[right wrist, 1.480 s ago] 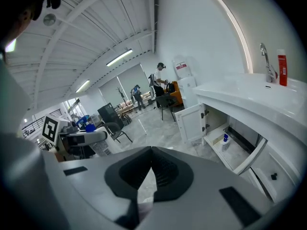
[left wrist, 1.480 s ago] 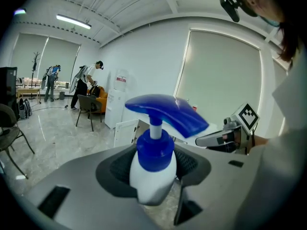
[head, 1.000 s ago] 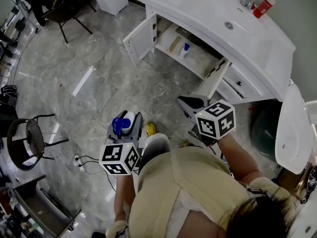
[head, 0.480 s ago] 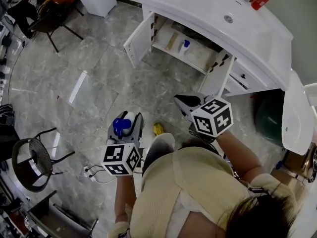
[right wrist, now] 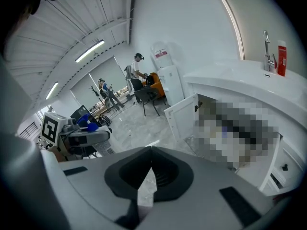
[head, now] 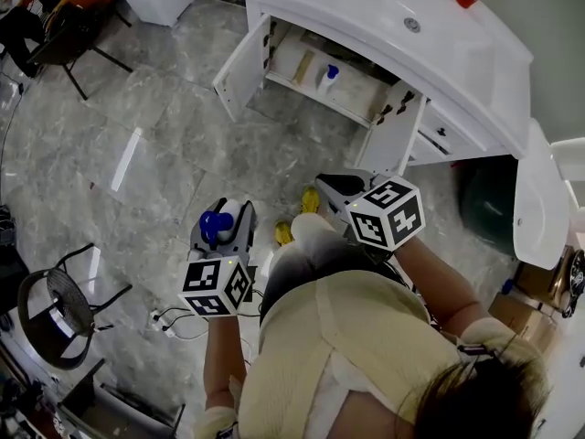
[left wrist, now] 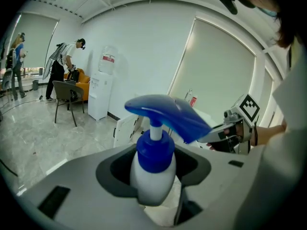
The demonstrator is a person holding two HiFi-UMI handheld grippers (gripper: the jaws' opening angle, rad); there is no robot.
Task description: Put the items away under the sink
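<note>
Gripping the white pump bottle [left wrist: 152,174] just below its blue collar, the left tongs [head: 222,227] leave the pump head clear of the jaws, probably so it is not pressed in transit. The bottle is well apart from the open cabinet [head: 239,62] under the sink. The right tongs [right wrist: 149,155] are closed and empty.
</note>
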